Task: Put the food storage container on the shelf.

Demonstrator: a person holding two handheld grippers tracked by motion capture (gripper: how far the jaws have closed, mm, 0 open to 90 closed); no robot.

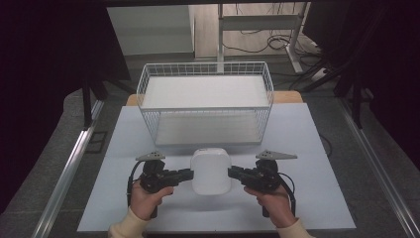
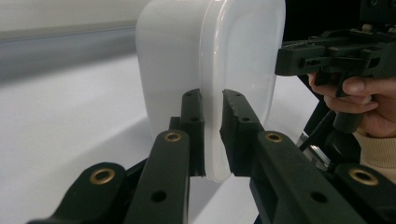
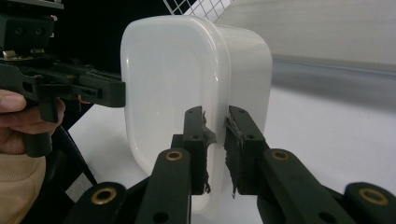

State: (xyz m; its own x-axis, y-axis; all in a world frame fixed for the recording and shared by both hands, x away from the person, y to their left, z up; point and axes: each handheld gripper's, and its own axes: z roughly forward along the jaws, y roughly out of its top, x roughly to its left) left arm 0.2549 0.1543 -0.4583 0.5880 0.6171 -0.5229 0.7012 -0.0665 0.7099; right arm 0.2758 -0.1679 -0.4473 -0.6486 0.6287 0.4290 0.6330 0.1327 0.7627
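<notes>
My left tongs [image 1: 187, 174] and right tongs [image 1: 234, 173] each clamp the rim of a white translucent plastic lidded box [image 1: 211, 171]. It sits near the front edge of the tabletop [image 1: 307, 198] (wire basket [image 1: 205, 101] behind).

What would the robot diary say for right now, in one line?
left gripper: shut on white container rim | right gripper: shut on opposite rim | wire basket: behind
</notes>
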